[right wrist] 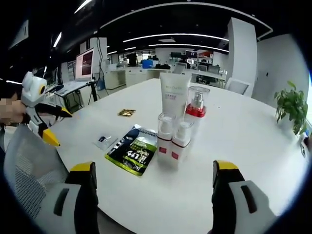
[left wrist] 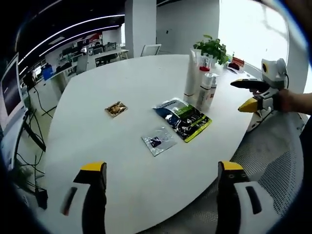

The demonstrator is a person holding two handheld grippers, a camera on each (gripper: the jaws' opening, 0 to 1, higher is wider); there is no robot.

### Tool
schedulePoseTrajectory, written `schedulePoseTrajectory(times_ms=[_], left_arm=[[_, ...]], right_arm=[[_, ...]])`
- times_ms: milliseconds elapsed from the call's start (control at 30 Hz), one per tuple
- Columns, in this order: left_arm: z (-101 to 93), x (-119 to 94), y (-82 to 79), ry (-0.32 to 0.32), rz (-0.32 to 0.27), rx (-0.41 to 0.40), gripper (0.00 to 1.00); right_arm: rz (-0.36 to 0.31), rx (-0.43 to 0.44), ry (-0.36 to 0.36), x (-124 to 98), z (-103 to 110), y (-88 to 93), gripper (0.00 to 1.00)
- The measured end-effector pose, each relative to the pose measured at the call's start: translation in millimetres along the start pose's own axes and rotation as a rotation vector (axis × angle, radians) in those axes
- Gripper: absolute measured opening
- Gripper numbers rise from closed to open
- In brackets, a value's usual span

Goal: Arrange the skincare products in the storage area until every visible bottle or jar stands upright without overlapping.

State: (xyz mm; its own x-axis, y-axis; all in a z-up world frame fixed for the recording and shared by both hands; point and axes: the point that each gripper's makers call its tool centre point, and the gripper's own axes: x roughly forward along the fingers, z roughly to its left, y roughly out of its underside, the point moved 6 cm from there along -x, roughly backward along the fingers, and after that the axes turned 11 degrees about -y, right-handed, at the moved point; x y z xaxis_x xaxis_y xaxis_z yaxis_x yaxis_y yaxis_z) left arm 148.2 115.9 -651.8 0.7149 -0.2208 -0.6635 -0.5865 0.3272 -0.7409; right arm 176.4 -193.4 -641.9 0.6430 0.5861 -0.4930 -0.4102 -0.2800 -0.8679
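Several skincare products stand upright in a tight cluster on the white table (right wrist: 253, 146): a tall white tube (right wrist: 174, 93), a clear pump bottle with a red collar (right wrist: 196, 103), and two small bottles with red labels (right wrist: 165, 139) (right wrist: 182, 142). In the left gripper view the tube (left wrist: 191, 75) and the bottles (left wrist: 207, 88) stand at the table's far right. My right gripper (right wrist: 154, 168) is open, short of the cluster and holding nothing. My left gripper (left wrist: 162, 168) is open over the near table edge. Each gripper appears in the other's view, open: the right gripper (left wrist: 242, 95), the left gripper (right wrist: 59, 126).
A green and dark sachet pack (left wrist: 183, 118) (right wrist: 134, 148), a small clear sachet (left wrist: 158, 140) (right wrist: 105, 140) and a gold sachet (left wrist: 116, 108) (right wrist: 126, 112) lie flat on the table. A potted plant (left wrist: 213, 48) stands behind the products. A mesh chair (right wrist: 29, 165) sits at the table edge.
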Motion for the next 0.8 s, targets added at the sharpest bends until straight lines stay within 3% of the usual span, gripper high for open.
schedulePoseTrajectory(times_ms=[333,633,800], left_arm=[[3.4,7.5,-4.1,0.001,0.016,0.004,0.94],[9.7,21.6,-18.6,-0.008,0.045,-0.003,0.93],[16.1,35.9,-25.3,-0.047,0.082,-0.040,0.95]], right_arm=[[0.012,0.012,0.004,0.0,-0.8,2.1,0.98],[0.011,0.019,0.013,0.4,-2.4,2.9,0.96],[0.012,0.017,0.020,0.5,-3.8,3.0,0.96]])
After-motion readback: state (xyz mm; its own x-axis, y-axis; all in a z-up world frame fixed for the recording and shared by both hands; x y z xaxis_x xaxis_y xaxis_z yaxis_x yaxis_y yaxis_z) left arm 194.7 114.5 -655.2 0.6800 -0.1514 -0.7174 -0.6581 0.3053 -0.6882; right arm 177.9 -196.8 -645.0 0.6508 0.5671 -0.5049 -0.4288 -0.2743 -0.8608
